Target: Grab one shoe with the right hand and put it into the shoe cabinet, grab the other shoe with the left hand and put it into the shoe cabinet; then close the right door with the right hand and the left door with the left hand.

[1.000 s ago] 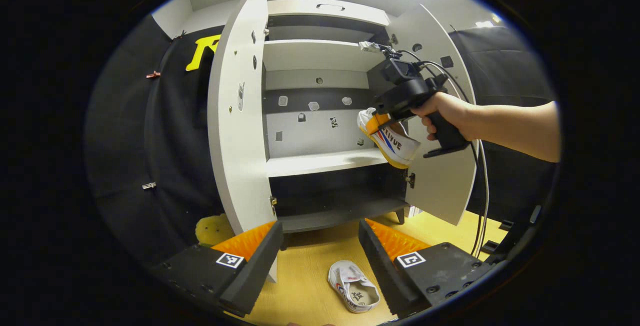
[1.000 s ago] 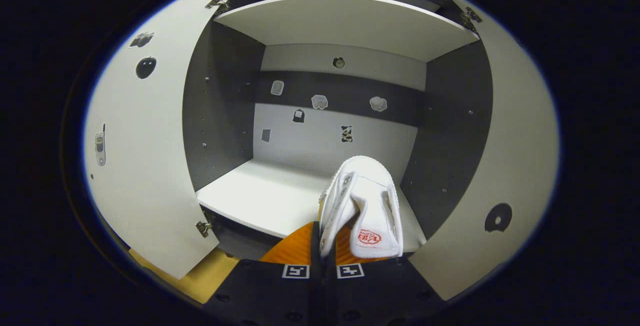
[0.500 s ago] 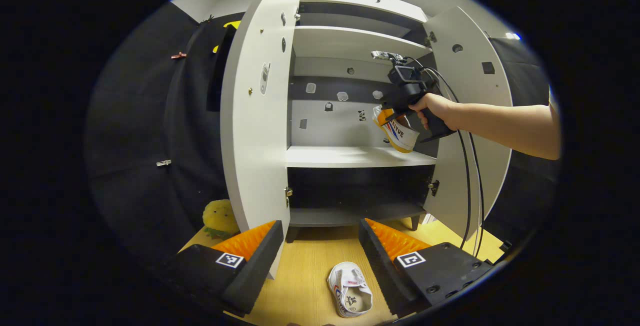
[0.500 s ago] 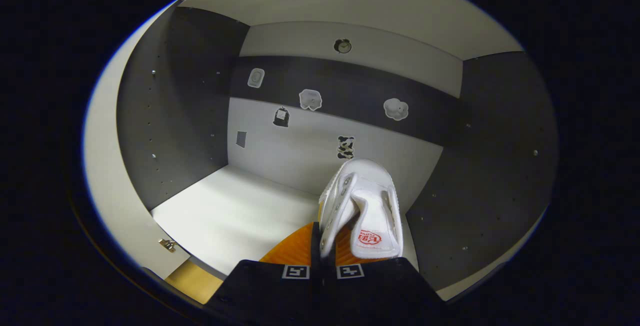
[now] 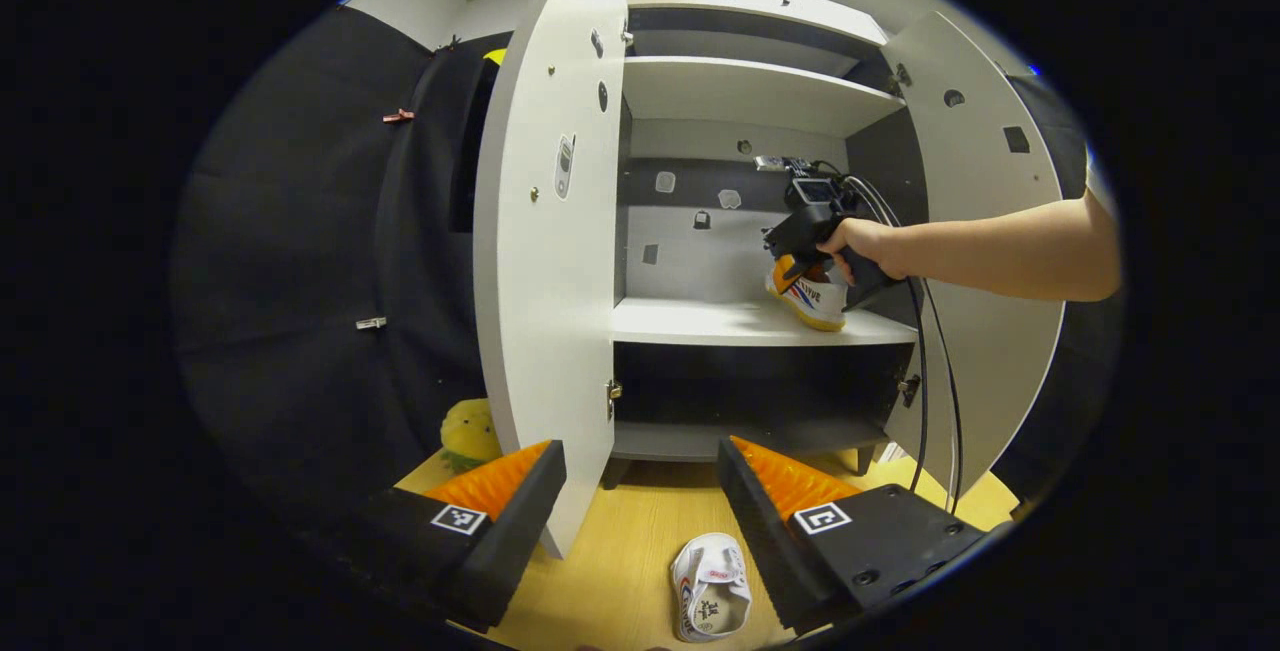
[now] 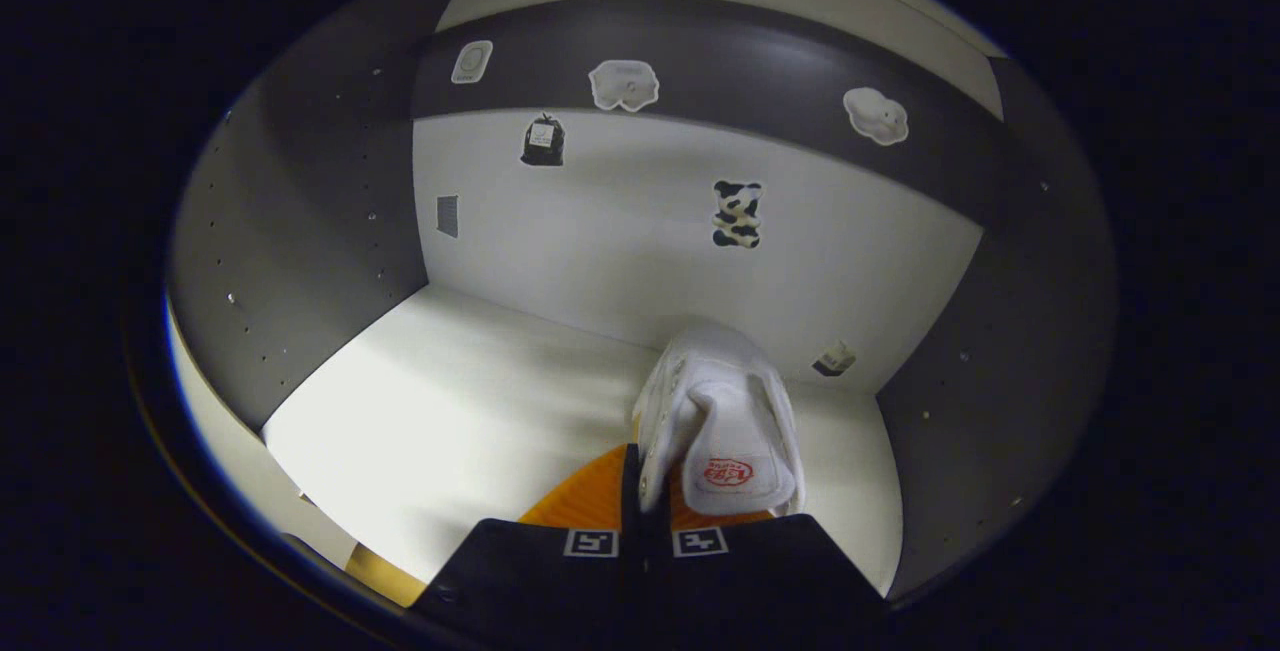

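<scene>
Right tool (image 6: 655, 486) has lowered held shoe (image 6: 722, 421) onto shelf (image 5: 720, 321)

My left gripper view sits low over the floor (image 5: 610, 571), out front of the shoe cabinet (image 5: 750, 91), facing its open front from well back. My right gripper view is inside the cabinet, close over the middle shelf (image 6: 470, 401), facing the back panel (image 6: 620, 231). Both share that shelf (image 5: 740, 323) and the stickered back panel (image 5: 690, 251).
</scene>
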### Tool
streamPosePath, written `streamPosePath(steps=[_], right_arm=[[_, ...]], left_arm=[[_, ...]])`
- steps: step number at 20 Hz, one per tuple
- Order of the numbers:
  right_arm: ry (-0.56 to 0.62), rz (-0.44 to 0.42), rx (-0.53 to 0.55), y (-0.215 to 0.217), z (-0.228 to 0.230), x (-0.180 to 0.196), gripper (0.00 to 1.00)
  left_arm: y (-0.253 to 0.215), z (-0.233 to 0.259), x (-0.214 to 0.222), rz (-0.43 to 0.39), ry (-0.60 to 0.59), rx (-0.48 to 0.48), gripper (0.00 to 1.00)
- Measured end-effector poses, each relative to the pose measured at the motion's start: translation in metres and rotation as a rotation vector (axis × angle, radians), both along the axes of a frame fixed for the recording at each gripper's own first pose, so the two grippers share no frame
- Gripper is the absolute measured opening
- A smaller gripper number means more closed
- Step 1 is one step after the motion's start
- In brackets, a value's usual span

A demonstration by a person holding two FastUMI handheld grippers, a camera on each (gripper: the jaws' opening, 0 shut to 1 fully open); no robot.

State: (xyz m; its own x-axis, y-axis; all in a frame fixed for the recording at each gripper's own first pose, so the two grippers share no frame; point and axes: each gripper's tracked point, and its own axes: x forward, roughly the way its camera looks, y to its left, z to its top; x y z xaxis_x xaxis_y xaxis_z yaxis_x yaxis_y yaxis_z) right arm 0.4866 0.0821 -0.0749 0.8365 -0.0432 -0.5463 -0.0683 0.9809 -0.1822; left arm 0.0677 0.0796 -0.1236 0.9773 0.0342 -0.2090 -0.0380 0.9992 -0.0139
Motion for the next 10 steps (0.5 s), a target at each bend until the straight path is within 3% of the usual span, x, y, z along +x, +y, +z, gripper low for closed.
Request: streamPosePath(steps=[4,5,10], right_arm=[[0.028,-0.061,0.05,0.002,-0.007,0.005,0.06],[0.034,-0.075,0.057,0.002,-0.009,0.007,0.01],[0.017,-0.102,0.078,0.001,-0.001,-0.007,0.24]], left_arm=[[0.009,0.002,-0.005,0.039,-0.002,0.014,0.95],[0.011,0.002,-0.007,0.045,0.003,0.013,0.95],[0.015,-0.002,-0.018,0.042,0.024,0.026,0.95]])
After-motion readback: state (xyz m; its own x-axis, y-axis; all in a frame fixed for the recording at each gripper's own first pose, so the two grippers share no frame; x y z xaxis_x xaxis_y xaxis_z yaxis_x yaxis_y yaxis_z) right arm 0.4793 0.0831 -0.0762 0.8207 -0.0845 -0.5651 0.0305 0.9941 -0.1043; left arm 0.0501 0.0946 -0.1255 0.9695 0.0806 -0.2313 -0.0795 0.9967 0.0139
